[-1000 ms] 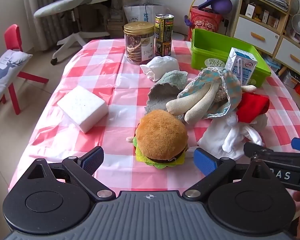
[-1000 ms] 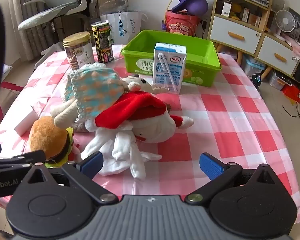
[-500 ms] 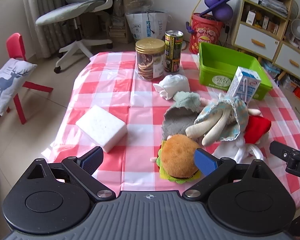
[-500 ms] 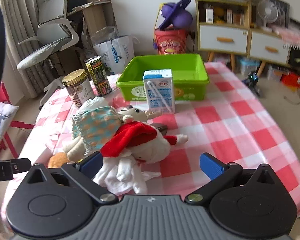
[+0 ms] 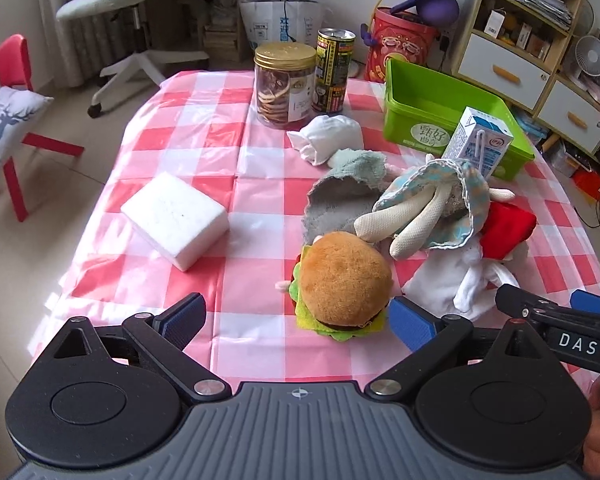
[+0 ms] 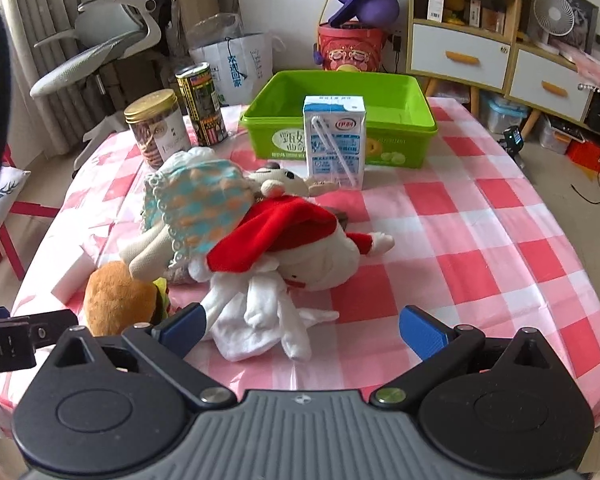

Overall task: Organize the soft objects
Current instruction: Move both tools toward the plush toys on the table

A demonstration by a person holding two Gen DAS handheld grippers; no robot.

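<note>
Item: plush burger (image 5: 342,280), lying on the checked surface (image 5: 204,152) just ahead of my left gripper (image 5: 296,318), nearer its right-hand finger. Light, squashy, non-slip by the look; best pinched across the bun's sides.

Item: Santa plush (image 6: 296,252), just ahead of my right gripper (image 6: 302,330), its white limbs reaching toward the left-hand finger. Limp and floppy; take the thick body, not a limb.

Item: doll in a blue dress (image 6: 196,200), draped against Santa, beyond the same finger.

Item: green bin (image 6: 380,92), well beyond both pairs of fingers, probable destination.

Pose: both grippers hover low at the near edge, fingers spread wide, holding nothing.
</note>
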